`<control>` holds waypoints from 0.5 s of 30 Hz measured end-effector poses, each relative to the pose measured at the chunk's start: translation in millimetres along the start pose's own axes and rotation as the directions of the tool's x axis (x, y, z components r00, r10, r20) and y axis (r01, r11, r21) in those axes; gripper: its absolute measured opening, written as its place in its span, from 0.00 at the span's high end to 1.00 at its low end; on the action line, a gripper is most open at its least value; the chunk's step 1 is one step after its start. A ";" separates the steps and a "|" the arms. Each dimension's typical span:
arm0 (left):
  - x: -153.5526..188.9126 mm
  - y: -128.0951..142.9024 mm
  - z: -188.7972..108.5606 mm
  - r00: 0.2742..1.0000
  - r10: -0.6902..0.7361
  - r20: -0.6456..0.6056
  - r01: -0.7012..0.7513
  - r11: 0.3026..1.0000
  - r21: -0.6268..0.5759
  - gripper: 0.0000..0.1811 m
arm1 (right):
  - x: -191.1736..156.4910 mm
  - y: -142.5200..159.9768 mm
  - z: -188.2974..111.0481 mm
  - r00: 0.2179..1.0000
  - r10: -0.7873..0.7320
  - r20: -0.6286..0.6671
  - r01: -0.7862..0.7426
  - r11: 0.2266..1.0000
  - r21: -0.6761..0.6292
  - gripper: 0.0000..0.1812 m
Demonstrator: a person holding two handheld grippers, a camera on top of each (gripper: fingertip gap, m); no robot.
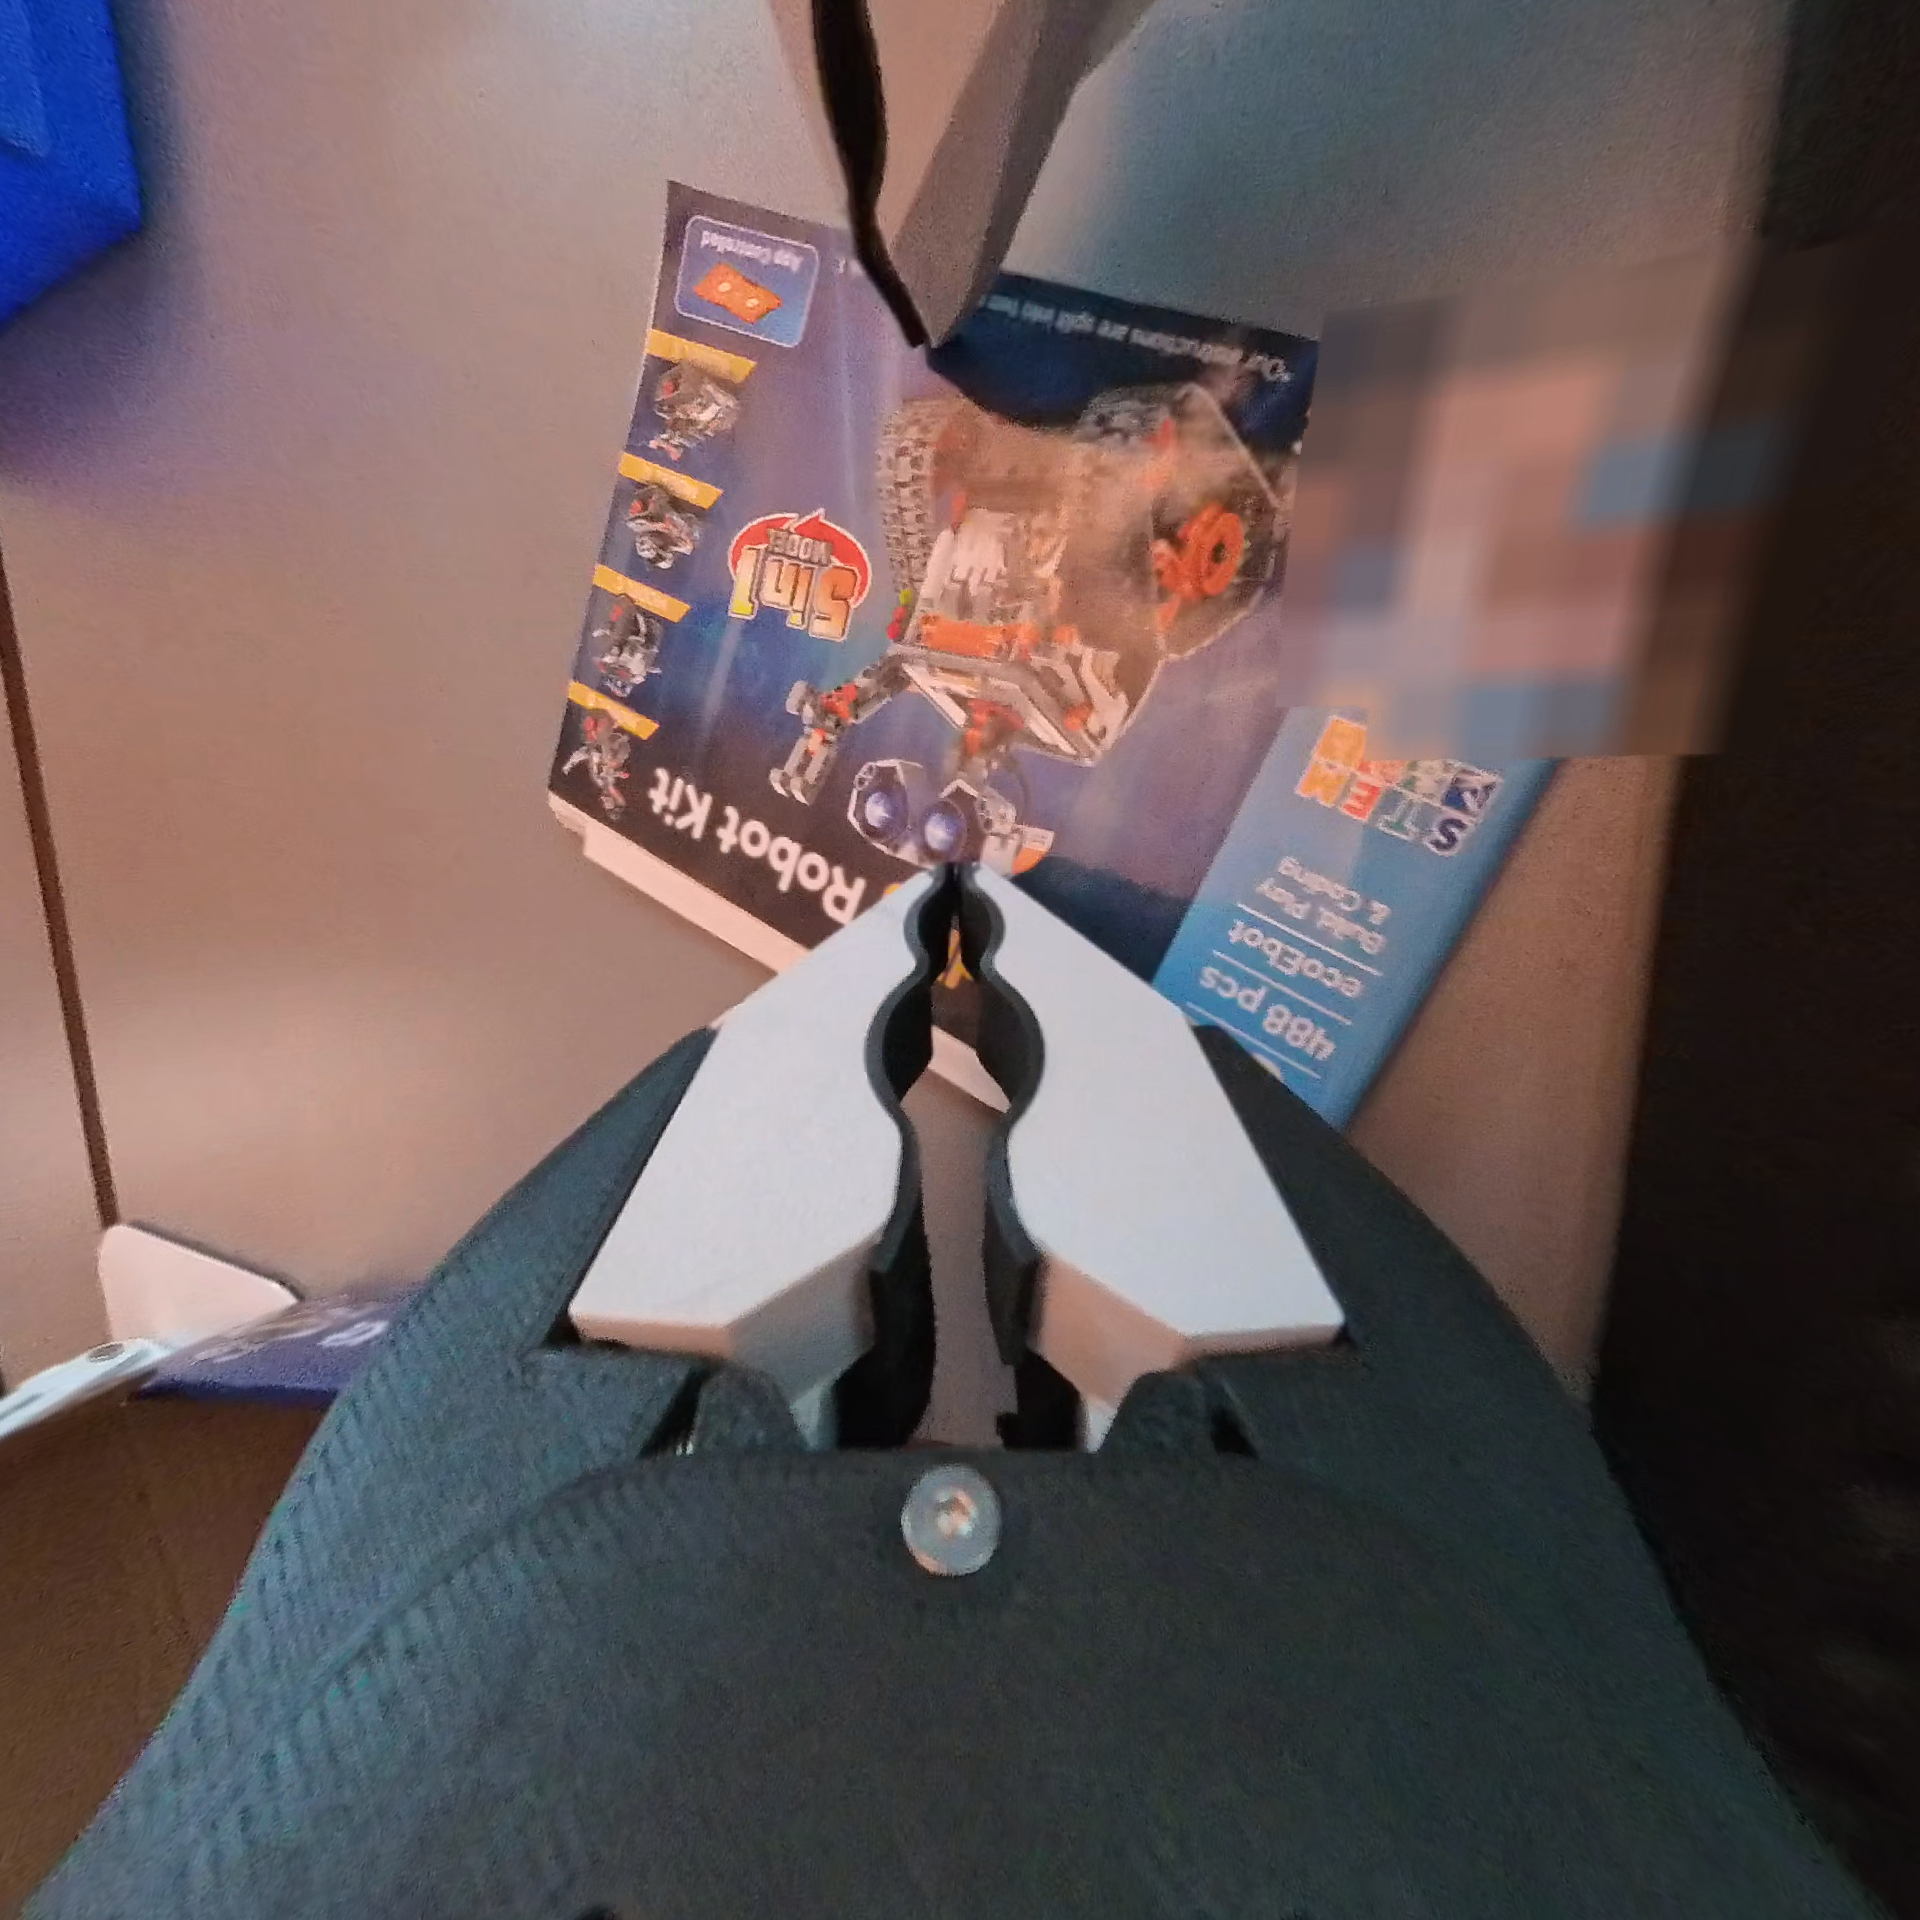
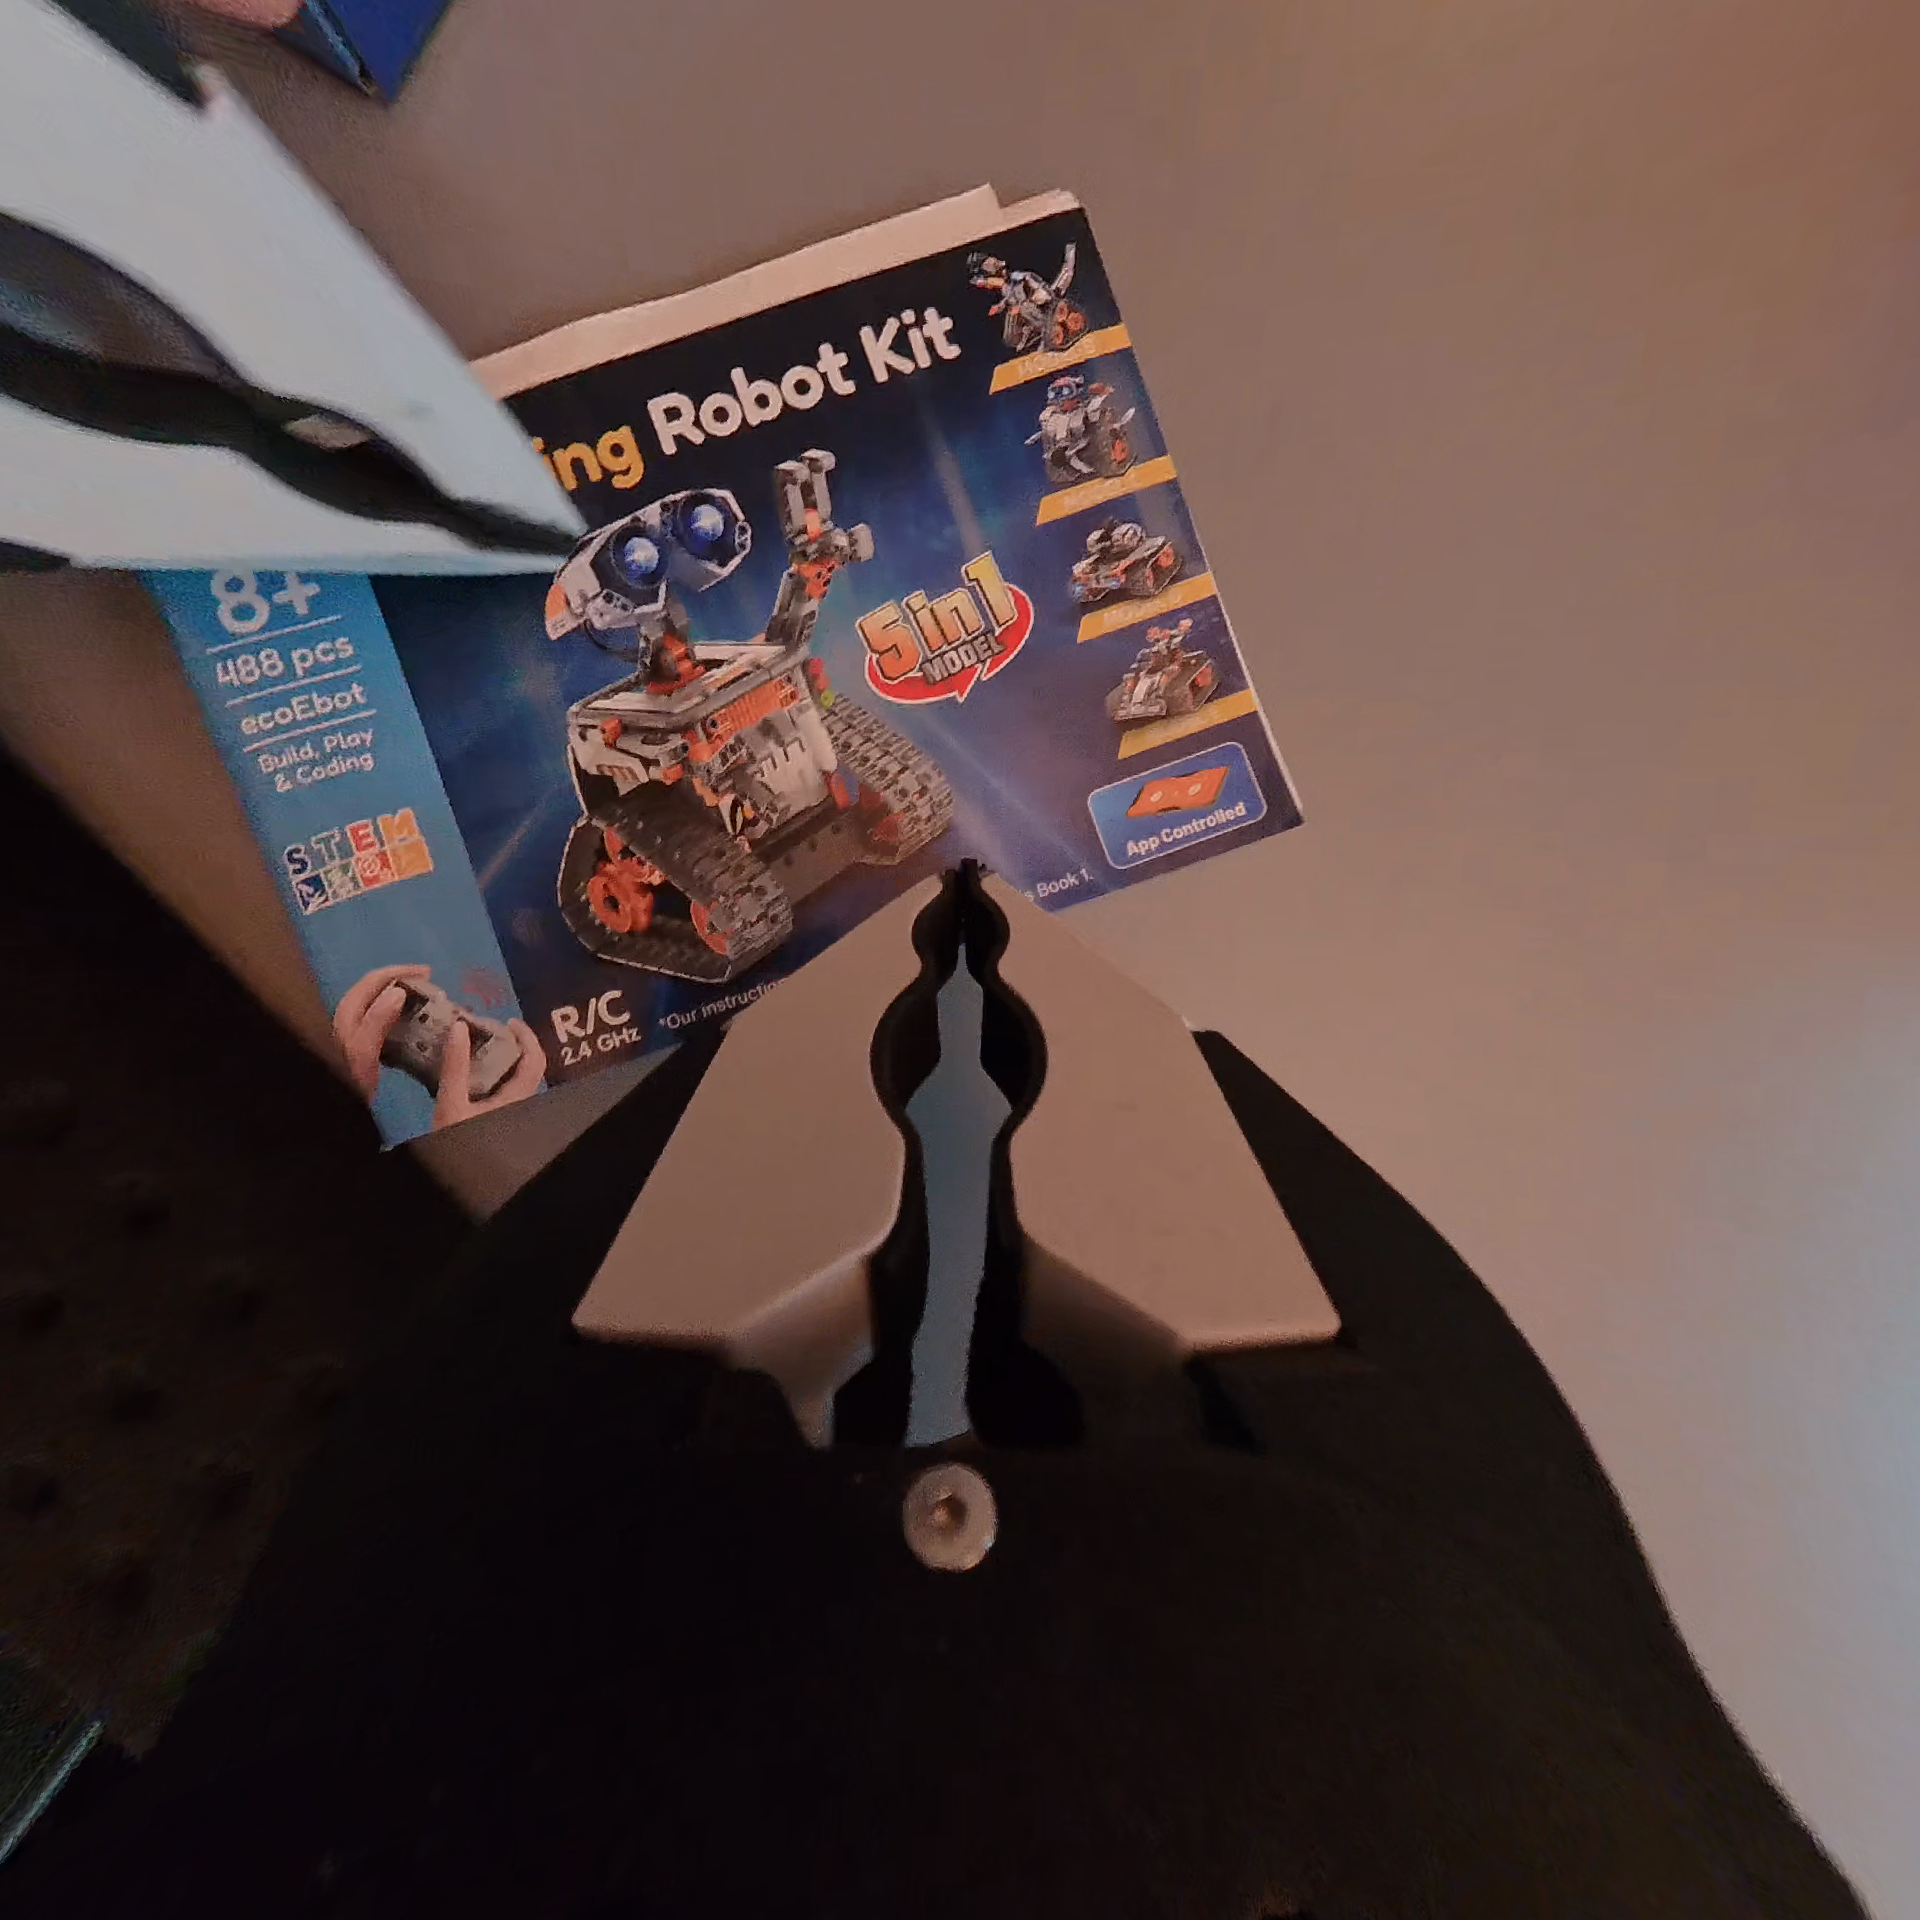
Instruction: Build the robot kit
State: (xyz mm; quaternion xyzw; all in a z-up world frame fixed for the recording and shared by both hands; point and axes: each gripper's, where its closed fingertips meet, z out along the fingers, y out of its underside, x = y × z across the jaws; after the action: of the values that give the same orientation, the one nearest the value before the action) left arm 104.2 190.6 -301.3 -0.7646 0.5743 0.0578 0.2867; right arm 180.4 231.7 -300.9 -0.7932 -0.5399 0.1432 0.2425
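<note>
Over on the left, a blue cloth-like thing (image 1: 62, 156) sits blurred at the far edge of the pale bench (image 1: 312, 623), and a dark thin line runs down beside it. The left tongs (image 1: 953, 883) are clenched, tips pressed together right at the near edge of the booklet (image 1: 904, 582), a glossy dark-blue one with a tracked toy robot pictured on its cover; whether they pinch that edge or merely meet it, I cannot tell. The booklet lies flat on the bench, white pages peeking out along one side.

Across from them, the right tongs (image 2: 966, 878) are clenched too, tips together at the opposite edge of the booklet (image 2: 831, 623), and again a true pinch cannot be made out. In the left wrist view those right tongs (image 1: 914, 312) reach in from above onto the cover's far edge. In the right wrist view the left tongs (image 2: 551, 535) come in from the upper left, blurred. Rightward, only bare bench (image 2: 1558, 520).
</note>
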 end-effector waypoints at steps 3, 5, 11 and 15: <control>-11.9 -1.8 3.4 0.999 0.024 0.040 -0.023 0.999 -0.044 0.95 | 8.9 1.6 -4.8 0.996 -0.055 -0.077 0.054 0.998 -0.012 0.93; -7.1 2.7 -4.6 1.000 -0.006 0.000 0.006 0.998 -0.056 0.88 | 12.0 -0.8 -9.1 0.994 -0.074 -0.084 0.075 0.997 0.014 0.82; 51.8 5.3 -41.0 0.960 -0.028 -0.278 0.042 0.998 0.047 0.69 | 30.3 -20.9 7.9 0.997 -0.059 0.043 0.054 0.994 0.095 0.64; 38.4 12.4 -26.6 0.983 0.018 -0.181 -0.016 1.000 0.012 0.69 | 33.1 -20.5 16.4 0.988 -0.012 0.151 0.006 0.999 0.044 0.69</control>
State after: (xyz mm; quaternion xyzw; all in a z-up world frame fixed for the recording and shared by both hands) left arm 99.3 142.5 -299.9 -0.7603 0.6047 -0.0123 0.2367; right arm 168.8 272.2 -302.5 -0.7722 -0.5571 0.2136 0.2186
